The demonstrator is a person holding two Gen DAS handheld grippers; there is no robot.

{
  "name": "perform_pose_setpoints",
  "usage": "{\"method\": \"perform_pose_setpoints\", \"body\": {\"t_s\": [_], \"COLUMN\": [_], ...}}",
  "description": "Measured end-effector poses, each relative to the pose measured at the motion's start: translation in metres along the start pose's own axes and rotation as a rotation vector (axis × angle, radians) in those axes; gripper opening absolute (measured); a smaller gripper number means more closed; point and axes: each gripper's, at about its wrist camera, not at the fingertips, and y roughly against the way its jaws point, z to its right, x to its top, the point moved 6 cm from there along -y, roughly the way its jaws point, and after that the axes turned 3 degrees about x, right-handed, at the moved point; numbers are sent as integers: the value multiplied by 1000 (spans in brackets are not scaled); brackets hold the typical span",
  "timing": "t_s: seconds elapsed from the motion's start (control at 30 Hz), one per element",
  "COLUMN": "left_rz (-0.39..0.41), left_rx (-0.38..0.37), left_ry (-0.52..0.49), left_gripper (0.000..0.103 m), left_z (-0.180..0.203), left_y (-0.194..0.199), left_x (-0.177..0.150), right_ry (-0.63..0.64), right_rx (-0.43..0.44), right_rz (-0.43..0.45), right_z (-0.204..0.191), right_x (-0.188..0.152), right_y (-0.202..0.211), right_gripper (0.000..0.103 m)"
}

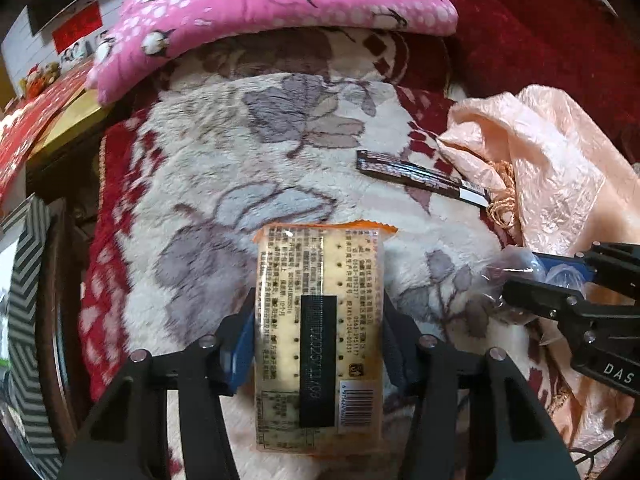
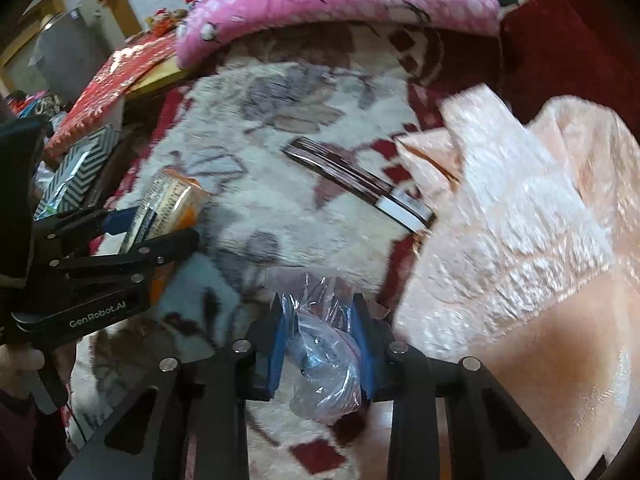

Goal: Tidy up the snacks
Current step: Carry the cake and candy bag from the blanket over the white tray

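Observation:
A packet of crackers (image 1: 320, 264) in clear wrap with orange ends sits lengthwise between the blue pads of my left gripper (image 1: 318, 304), which is shut on it just above the floral blanket (image 1: 240, 152). From the right wrist view the same packet (image 2: 176, 196) shows in the left gripper (image 2: 160, 224). My right gripper (image 2: 316, 304) has a crumpled clear plastic bag (image 2: 324, 356) filling the gap between its pads, which press on it. In the left wrist view the right gripper (image 1: 520, 270) is at the right edge. A dark brown snack bar (image 1: 420, 176) lies loose on the blanket.
A large crinkled peach plastic bag (image 2: 520, 200) lies to the right, its edge touching the snack bar (image 2: 352, 180). A pink pillow (image 1: 260, 4) lies across the far end of the blanket. A striped box (image 1: 24, 280) and a red-covered table (image 1: 32, 132) stand on the left.

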Motion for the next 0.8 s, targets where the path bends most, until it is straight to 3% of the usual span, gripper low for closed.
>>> {"method": "perform_pose_setpoints", "body": {"t_s": [0.8], "left_rz": [113], "left_rx": [93], "left_ry": [233], "left_gripper": [53], "left_z": [-95], "left_y": [109], "left_x": [-43], "right_ry": [172], "right_rx": [115], "right_rz": [41], "right_z": [-123], "right_x": [25], "right_y": [2], "right_gripper": [31]}}
